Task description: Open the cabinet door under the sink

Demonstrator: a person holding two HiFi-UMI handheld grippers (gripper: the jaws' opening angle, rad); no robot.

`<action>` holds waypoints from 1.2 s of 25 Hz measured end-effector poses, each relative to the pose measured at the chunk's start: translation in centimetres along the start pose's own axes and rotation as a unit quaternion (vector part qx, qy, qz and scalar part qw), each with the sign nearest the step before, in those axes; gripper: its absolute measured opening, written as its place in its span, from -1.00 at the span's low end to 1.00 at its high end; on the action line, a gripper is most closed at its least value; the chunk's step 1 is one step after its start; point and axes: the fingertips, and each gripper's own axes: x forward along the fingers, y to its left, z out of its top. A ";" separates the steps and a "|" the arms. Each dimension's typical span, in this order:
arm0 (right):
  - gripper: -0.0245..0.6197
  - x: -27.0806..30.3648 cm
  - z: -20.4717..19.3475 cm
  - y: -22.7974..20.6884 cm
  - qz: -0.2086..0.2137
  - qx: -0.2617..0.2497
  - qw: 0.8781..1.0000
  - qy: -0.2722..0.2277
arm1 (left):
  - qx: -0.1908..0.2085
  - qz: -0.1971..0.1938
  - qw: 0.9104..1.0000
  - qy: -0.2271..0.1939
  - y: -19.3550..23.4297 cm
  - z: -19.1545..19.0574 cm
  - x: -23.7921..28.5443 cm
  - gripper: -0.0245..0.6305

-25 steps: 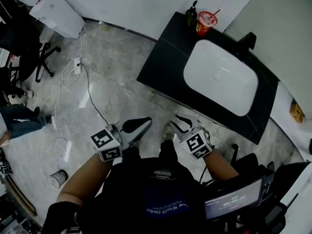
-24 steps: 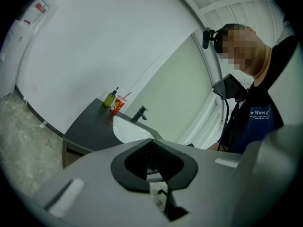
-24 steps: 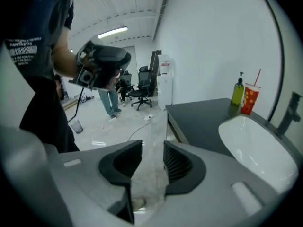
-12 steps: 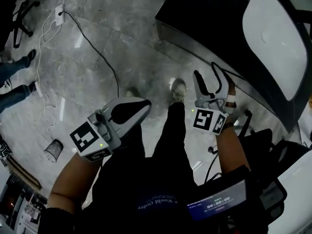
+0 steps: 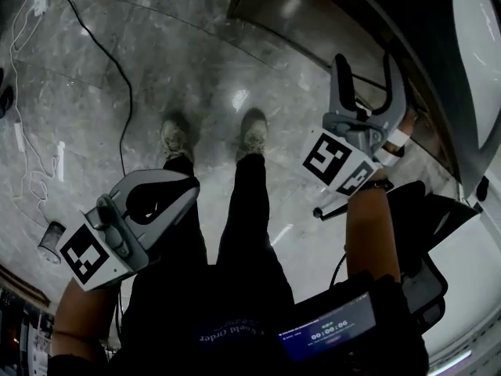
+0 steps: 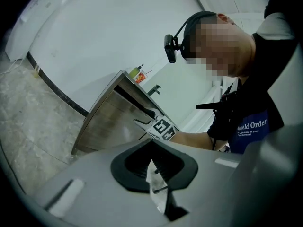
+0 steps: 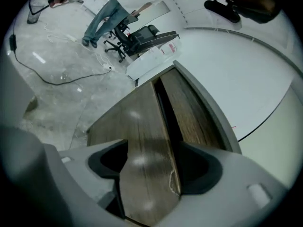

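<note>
The brown wooden cabinet doors sit under the black counter with the white sink. In the right gripper view two doors show, with a dark gap between them. My right gripper points at the doors from close by. Its jaws are open, have just been opening, and hold nothing. My left gripper hangs low at the left over the floor, away from the cabinet. Its jaws are shut and empty. In the left gripper view the cabinet shows from the side.
A black cable runs over the marble floor, and a small cup stands at the left. The person's shoes stand in front of the cabinet. An office chair and a standing person are farther back.
The view has dropped and closed in on the cabinet front. Both grippers have come down. The right gripper has rolled, opened its jaws and now faces the doors.
</note>
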 end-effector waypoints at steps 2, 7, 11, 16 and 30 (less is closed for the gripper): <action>0.15 0.8 -0.7 0.8 -0.009 -0.028 0.999 0.015 | -0.012 -0.001 1.000 -0.020 0.2 -0.5 0.8 -0.93; 0.28 2.6 -1.9 0.8 -0.031 -0.067 0.996 0.040 | -0.044 -0.023 0.998 -0.033 -1.4 -1.2 2.0 -0.93; 0.39 3.6 -2.9 2.0 -0.053 -0.072 0.995 0.045 | -0.046 -0.031 0.998 -0.015 -1.3 -3.1 2.6 -0.93; 0.44 2.9 -2.5 2.3 0.013 -0.056 0.997 0.058 | -0.041 -0.033 0.999 -0.011 -0.8 -2.4 2.3 -0.93; 0.13 -3.2 0.0 3.0 0.332 0.089 0.938 0.042 | -0.044 -0.048 0.997 -0.032 -2.4 0.8 2.0 -0.93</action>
